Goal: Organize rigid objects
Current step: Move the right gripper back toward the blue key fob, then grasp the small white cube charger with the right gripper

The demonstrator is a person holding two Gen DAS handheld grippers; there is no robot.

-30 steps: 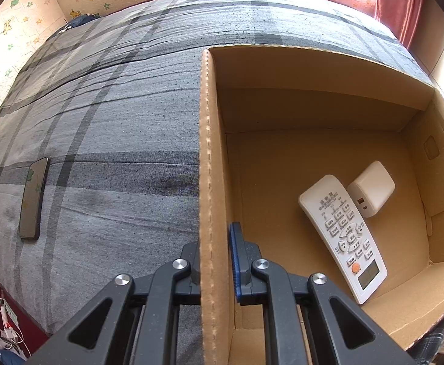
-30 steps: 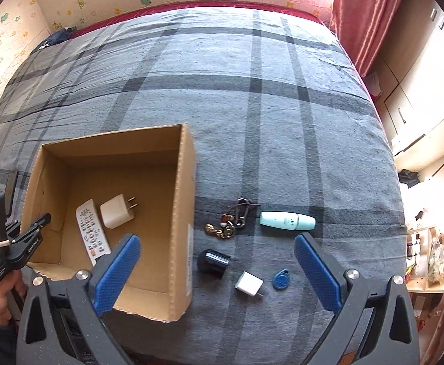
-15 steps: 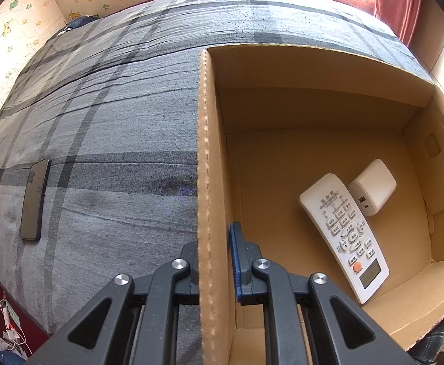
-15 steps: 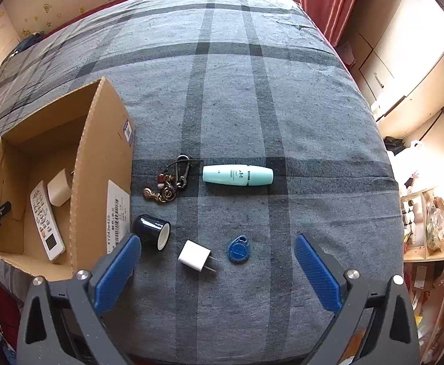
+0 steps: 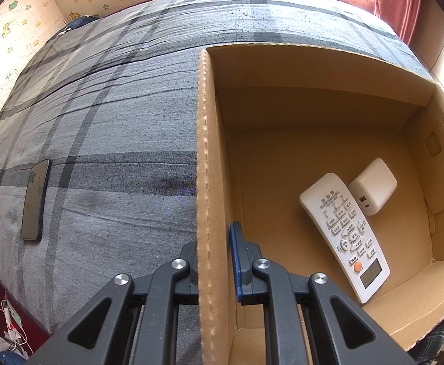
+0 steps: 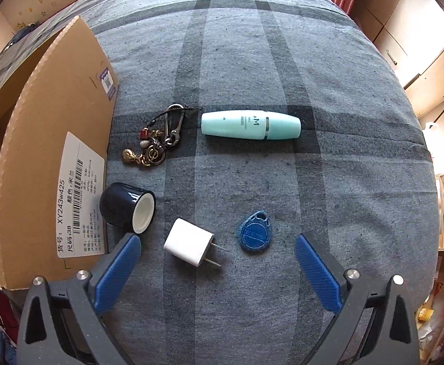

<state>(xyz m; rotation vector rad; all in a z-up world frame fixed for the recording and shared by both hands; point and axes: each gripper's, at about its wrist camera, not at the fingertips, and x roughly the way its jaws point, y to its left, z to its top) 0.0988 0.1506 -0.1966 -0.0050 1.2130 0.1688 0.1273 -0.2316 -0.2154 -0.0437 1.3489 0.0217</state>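
Brown corrugated cardboard fills the right half of your left-wrist view: the box (image 5: 313, 164) stands open on the grey plaid bedspread (image 5: 115, 127), and your left gripper (image 5: 214, 261) is clamped shut on its near wall, one finger outside and the blue-padded one inside. On the box floor, at lower right of that frame, a white remote control (image 5: 345, 228) lies face up with a white charger block (image 5: 372, 190) touching its upper right edge. A dark phone (image 5: 33, 200) lies on the bedspread at the far left, well apart from the box.

In your right-wrist view the box (image 6: 54, 152) sits at the left edge, its labelled side facing the loose items. Just beside that side lies a dark blue cap (image 6: 127, 211) on its side, white interior showing. A bunch of keys (image 6: 158, 140) is above it, with a mint-green bottle (image 6: 251, 124) lying flat to the right. A small white plug adapter (image 6: 190, 246) and a blue key fob (image 6: 255, 235) lie lowest in the frame, between the blue pads of your right gripper (image 6: 217, 273), whose jaws stand wide apart, holding nothing.
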